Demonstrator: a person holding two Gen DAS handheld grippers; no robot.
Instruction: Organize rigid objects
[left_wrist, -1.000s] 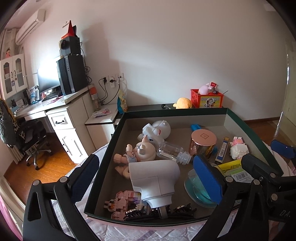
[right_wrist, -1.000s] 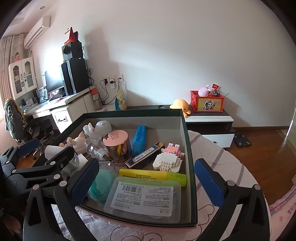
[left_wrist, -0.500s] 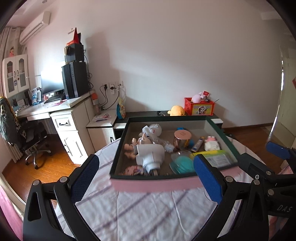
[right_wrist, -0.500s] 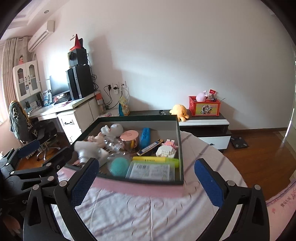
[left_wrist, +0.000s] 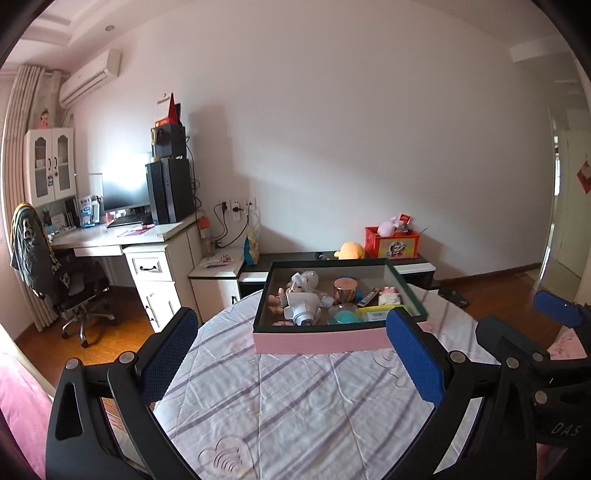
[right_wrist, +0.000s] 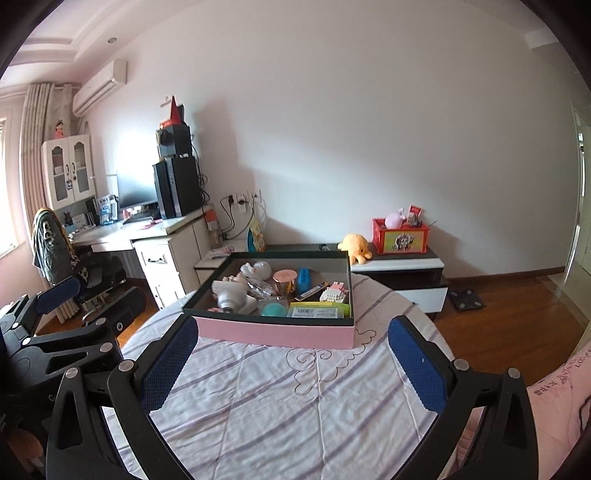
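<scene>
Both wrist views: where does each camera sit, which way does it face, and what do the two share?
Left wrist: sits on the left gripper, open, facing across the striped tablecloth to the pink box; the right gripper shows at its right edge.
Right wrist: sits on the right gripper, open, facing the same box from further right; the left gripper shows at its left edge.
Shared: the box, tablecloth, desk, red crate and yellow plush.

Both wrist views face forward, well back, sharing the box (left_wrist: 321, 341) on the table (right_wrist: 295, 406)
</scene>
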